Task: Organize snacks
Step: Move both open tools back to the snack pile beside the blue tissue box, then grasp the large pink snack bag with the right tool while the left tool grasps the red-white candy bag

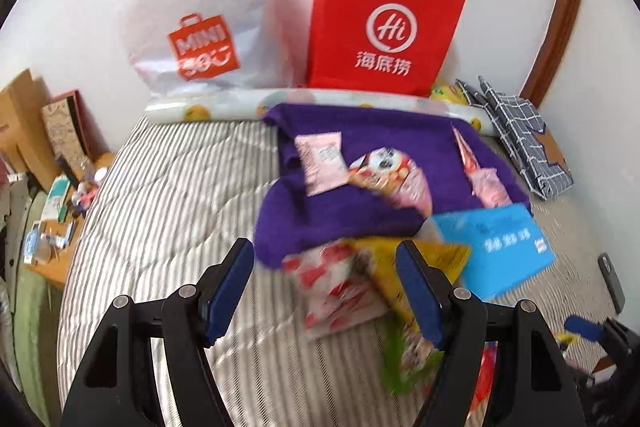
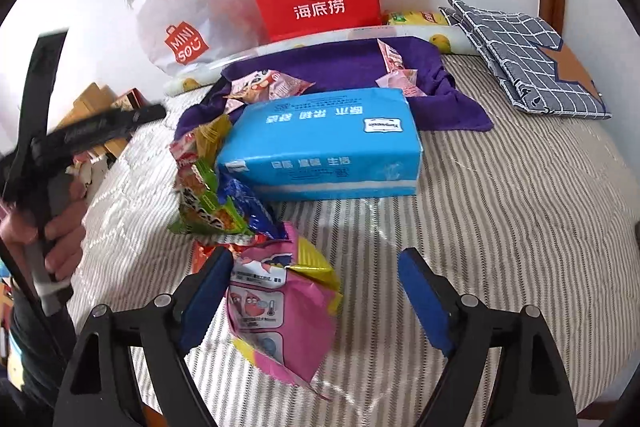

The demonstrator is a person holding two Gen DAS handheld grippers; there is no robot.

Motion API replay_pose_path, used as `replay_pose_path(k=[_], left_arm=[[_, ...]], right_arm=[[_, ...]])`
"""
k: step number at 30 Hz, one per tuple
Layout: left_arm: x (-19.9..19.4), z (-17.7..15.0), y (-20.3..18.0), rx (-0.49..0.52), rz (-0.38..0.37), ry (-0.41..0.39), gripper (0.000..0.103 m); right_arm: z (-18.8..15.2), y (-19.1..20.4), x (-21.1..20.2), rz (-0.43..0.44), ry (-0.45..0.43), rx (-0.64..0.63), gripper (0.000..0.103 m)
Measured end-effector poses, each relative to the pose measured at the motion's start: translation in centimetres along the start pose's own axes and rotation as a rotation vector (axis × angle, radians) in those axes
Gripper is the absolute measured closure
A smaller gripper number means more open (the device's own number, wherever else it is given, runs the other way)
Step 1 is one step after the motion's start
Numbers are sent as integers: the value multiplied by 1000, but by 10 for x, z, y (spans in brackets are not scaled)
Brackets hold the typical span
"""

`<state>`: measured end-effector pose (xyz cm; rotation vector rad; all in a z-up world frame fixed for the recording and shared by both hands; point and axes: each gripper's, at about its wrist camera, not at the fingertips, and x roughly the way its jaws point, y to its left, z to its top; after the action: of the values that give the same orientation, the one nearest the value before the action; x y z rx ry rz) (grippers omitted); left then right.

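Note:
Snack packets lie on a striped bed. My left gripper (image 1: 326,289) is open above a red-and-white packet (image 1: 340,287) and a yellow packet (image 1: 400,267), at the near edge of a purple cloth (image 1: 360,131) that carries a pale pink packet (image 1: 322,163), a cartoon packet (image 1: 394,179) and a pink pouch (image 1: 482,179). My right gripper (image 2: 316,291) is open around a pink-and-yellow packet (image 2: 280,311), not touching it. A green-and-orange packet (image 2: 202,195) and a blue wrapper (image 2: 248,203) lie just beyond. The left gripper's body (image 2: 48,131) shows at the left.
A blue tissue pack (image 2: 328,143) lies mid-bed, also in the left wrist view (image 1: 500,247). A red paper bag (image 1: 384,23) and a white plastic bag (image 1: 196,27) lean on the wall. A checked cloth (image 2: 528,67) is far right. A cluttered side table (image 1: 52,219) is left.

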<state>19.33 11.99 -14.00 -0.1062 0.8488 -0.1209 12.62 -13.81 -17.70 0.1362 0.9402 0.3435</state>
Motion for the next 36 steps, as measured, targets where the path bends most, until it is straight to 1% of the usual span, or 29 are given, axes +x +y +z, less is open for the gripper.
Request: replay_pose_path(k=[5,7,8,11,14,16,17,18,19,21,24,28,36], left_arm=[[-6,-19,20,-61,-61,40,30],[-7,-24,22,-63,-57,43,30],[-8,-25,23,-64,-53,43,30],[-9,-29,24,-76,-59,47,30],[-9,-33,24,-77,-63,55,30],[-9,-35,22,-67,-58,60,30],[-9,-36,21,-63,-57,62,30],[-8,-37,21,-60,-57,66,30],[-8,-39,20,-56,-60,71,30],[-6,-41,19,-51,-72,79,30],[-2,-42,17,-48,-70,91,30],[13,-39,13,-63,-41,118,30],[50,-27,3,-89,14,162,30]], right_arm=[[2,7,-3,11,25,-26,19],[-1,11,-4,14,29,-46,19],[-4,15,-3,3,36,-64,19],[-10,22,7,-61,52,-115,19],[-11,19,18,-66,70,-93,19],[-10,16,23,-74,66,-77,21],[-10,14,26,-80,66,-73,23],[-10,14,27,-81,71,-73,37],[-10,13,28,-72,76,-72,38],[-11,13,24,-65,62,-80,39],[-12,13,14,-76,31,-105,40],[-11,4,-7,-57,-30,-99,40],[-10,-25,-23,-77,-72,-46,40]])
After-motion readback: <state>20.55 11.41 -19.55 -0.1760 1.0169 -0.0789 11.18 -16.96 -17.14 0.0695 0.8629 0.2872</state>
